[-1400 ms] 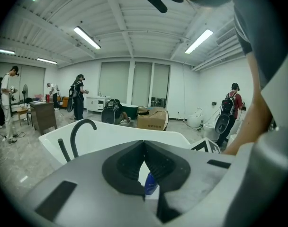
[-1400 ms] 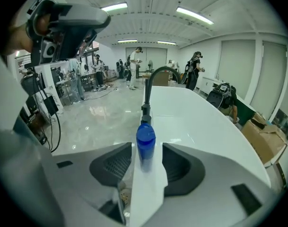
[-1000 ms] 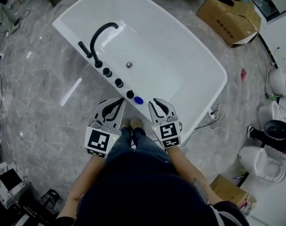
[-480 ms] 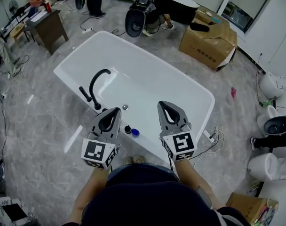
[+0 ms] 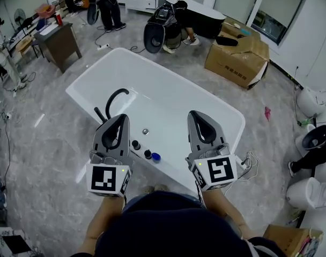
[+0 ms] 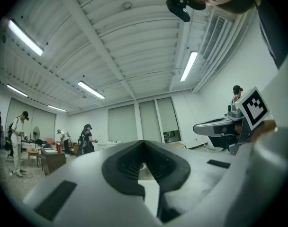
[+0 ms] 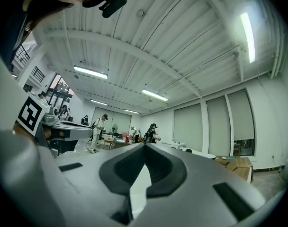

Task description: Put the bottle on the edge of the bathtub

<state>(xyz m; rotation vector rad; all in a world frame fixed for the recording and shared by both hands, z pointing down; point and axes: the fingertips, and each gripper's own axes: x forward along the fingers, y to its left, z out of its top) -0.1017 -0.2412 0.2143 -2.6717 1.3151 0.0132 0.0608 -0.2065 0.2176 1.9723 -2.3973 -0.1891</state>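
Bottle [image 5: 156,157], taken to be the blue-topped item on the bathtub [image 5: 173,80] rim beside the black knobs [image 5: 135,144], could be knocked off were the empty, pressed-together left gripper [image 5: 120,118] or right gripper [image 5: 195,114] lowered carelessly.

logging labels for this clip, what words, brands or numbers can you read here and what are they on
No text here can be read.
On the cardboard box: dark print along its side, too small to read.
On the left gripper and right gripper: black-and-white square marker patterns on their cubes, no letters or digits.
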